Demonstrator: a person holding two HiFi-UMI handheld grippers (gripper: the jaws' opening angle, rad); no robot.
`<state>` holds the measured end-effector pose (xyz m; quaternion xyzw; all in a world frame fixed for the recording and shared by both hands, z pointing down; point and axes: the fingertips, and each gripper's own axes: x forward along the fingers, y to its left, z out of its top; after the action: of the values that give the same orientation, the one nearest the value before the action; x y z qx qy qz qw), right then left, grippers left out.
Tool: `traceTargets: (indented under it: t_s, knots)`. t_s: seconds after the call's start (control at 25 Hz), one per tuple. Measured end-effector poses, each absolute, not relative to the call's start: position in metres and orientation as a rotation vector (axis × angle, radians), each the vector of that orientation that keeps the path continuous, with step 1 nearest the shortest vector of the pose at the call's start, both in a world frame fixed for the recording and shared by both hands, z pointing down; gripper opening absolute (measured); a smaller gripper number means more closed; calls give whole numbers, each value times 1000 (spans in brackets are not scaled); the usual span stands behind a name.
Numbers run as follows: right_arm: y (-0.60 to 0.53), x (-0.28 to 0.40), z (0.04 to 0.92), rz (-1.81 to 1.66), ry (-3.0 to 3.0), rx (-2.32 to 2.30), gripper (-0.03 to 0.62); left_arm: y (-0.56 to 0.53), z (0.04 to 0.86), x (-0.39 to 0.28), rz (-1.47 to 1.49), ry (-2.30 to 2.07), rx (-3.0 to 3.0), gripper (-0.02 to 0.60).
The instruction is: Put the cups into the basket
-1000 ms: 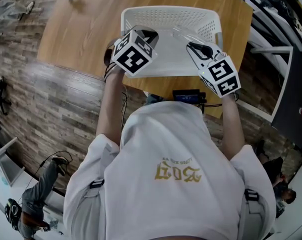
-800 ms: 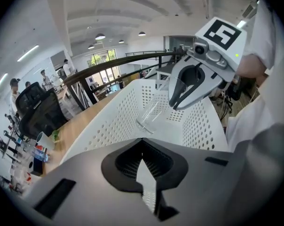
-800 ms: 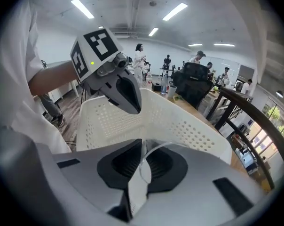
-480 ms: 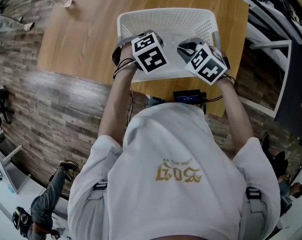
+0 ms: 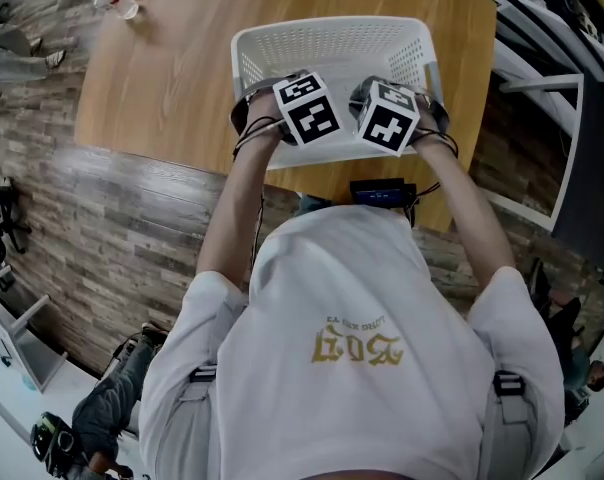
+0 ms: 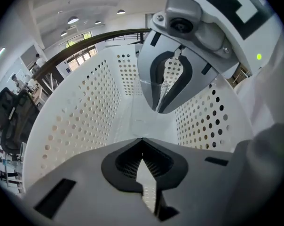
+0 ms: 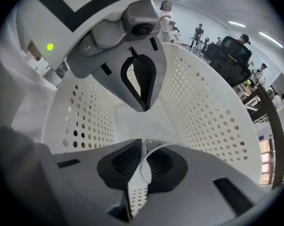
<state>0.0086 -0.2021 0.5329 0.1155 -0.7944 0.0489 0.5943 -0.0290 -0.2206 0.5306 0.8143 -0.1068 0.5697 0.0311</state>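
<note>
A white perforated basket [image 5: 332, 26] stands on the wooden table, and both grippers reach into it side by side. My right gripper [image 7: 143, 146] is shut on the thin rim of a clear plastic cup [image 7: 149, 160]. In the left gripper view the same cup [image 6: 154, 89] shows faintly between the right gripper's dark fingers, low over the basket floor. My left gripper [image 6: 142, 142] is shut, tips together, with nothing visible between them. In the head view the marker cubes hide the jaws of the left gripper [image 5: 302, 98] and the right gripper [image 5: 384, 106].
The basket's walls [image 6: 81, 112] close in on both sides [image 7: 212, 107]. On the table [image 5: 172, 78], small clear items [image 5: 117, 0] lie at the far left corner. A black device [image 5: 382, 192] sits at the near edge. People stand far off in the room.
Both grippers have moved toward each other and further into the basket. The right gripper swung left, and its cube now sits close beside the left one.
</note>
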Motion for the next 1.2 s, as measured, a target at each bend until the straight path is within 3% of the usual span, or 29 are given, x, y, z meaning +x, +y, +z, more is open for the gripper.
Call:
traceTargets:
  t_s: [1.2]
  knots:
    - [-202, 62, 587, 71, -1466, 80, 29, -187, 577, -25, 1883, 31, 2368, 8]
